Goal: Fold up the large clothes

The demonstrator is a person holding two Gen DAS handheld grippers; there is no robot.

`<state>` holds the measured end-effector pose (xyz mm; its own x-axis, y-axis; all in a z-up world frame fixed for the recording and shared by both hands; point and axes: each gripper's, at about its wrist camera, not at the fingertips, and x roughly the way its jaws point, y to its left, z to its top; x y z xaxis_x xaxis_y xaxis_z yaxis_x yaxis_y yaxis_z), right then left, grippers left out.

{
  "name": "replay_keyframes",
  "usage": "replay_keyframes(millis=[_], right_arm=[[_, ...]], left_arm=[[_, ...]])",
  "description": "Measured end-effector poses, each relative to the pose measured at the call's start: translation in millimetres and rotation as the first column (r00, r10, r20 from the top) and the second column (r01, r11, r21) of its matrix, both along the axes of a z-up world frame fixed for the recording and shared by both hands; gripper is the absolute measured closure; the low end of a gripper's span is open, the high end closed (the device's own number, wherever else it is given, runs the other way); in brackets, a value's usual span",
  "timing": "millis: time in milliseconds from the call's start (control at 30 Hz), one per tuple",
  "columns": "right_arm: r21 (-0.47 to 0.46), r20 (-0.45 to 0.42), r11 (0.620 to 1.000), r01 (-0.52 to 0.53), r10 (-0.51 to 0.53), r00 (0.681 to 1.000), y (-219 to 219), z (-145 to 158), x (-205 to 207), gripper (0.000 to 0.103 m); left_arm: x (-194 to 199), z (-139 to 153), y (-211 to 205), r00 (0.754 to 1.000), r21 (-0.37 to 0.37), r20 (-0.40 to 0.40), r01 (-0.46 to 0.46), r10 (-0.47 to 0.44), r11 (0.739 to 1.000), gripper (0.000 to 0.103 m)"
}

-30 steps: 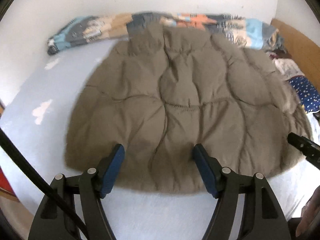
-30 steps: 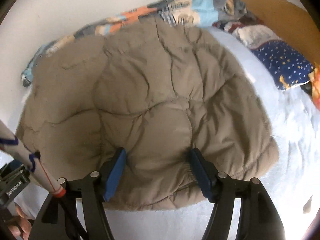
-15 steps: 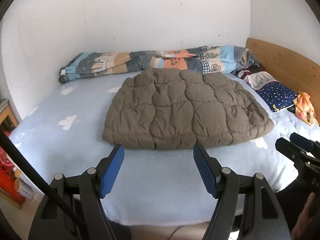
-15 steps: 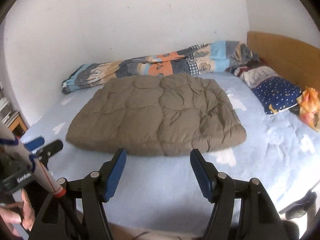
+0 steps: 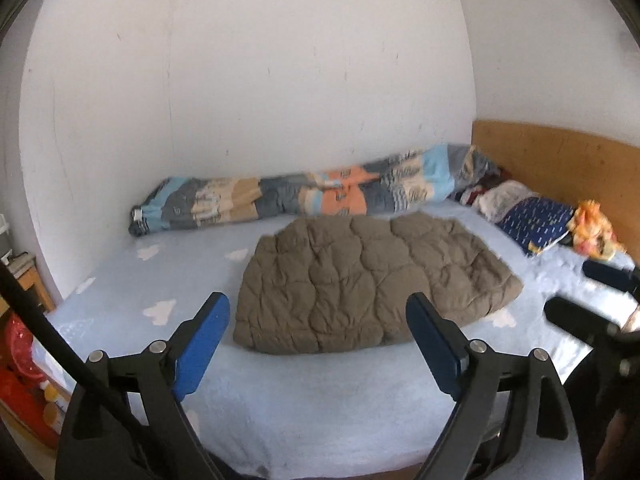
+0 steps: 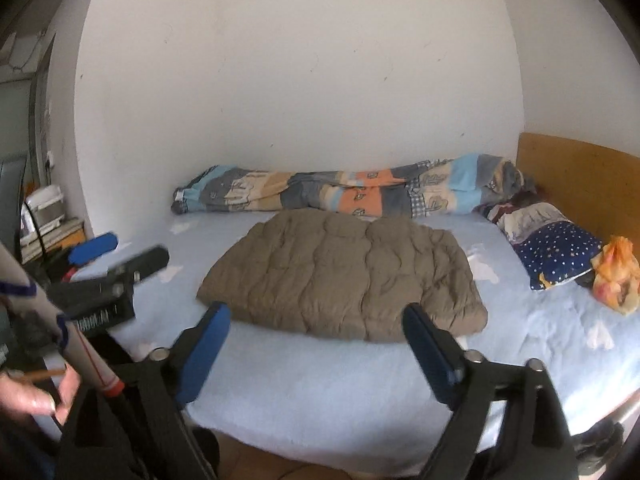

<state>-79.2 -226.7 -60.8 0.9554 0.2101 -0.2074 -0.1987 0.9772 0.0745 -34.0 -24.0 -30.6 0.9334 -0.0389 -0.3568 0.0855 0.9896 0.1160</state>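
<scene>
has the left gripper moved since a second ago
Yes. The left gripper has pulled back and up from the brown padded jacket: its fingers were over the hem, now they hang short of the bed edge.

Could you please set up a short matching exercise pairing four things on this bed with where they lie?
Things:
1. brown padded jacket
2. patchwork quilt
3. starred navy pillow
4. orange bag

Places:
A. rolled up along the white wall
B. nearest the bed's right edge, beside the pillow
C. folded flat in the middle of the blue sheet
D. by the wooden headboard

Pairs: 1-C, 2-A, 3-D, 4-B
</scene>
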Motion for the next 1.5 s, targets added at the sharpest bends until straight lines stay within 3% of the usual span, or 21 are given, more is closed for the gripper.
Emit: replay_keyframes(millis=[167, 267, 433, 1500], right_arm=[[-0.038, -0.058, 0.996, 0.081, -0.083, 0.995, -6.9, -9.5, 39.1, 0.010], [0.012, -0.128, 0.994, 0.107, -0.105, 0.986, -17.1, -24.0, 55.3, 0.010], [0.017, -0.179, 0.989, 0.148, -0.143, 0.973, -20.8, -44.3, 56.6, 0.010], [-0.007, -0.204, 0.996, 0.091, -0.091, 0.975, 6.7, -38.3, 55.3, 0.009]], left_arm=[[50.4, -33.1, -4.8, 0.988, 0.017, -0.151, -0.033, 0.035, 0.999, 0.014], [67.6, -54.3, -7.1, 0.967, 0.025, -0.246, -0.055, 0.060, 0.998, 0.014], [68.6, -72.4, -8.6, 0.955, 0.044, -0.288, -0.055, 0.065, 0.998, 0.014], [60.0, -71.1, -0.5, 0.955, 0.068, -0.281, -0.073, 0.090, 0.995, 0.013]])
